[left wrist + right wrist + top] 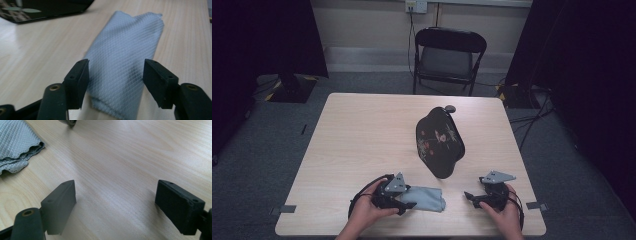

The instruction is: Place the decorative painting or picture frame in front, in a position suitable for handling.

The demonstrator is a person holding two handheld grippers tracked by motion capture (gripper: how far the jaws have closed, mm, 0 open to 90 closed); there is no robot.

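Wood table (362,130), grey carpet; L gripper (116,82) half-open astride cloth (125,65); R gripper (115,205) wide, empty.

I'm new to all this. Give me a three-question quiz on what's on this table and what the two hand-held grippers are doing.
1. True or false: the left gripper has its jaws on either side of the folded grey cloth, not yet pressing it.
2. What lies between the right gripper's jaws? A) the cloth B) bare wooden table C) the pouch
3. Name the dark thing with a flower pattern in the high view, beyond the cloth.

Key:
1. True: the cloth sits between the jaws with gaps at both pads.
2. B.
3. A black embroidered pouch.
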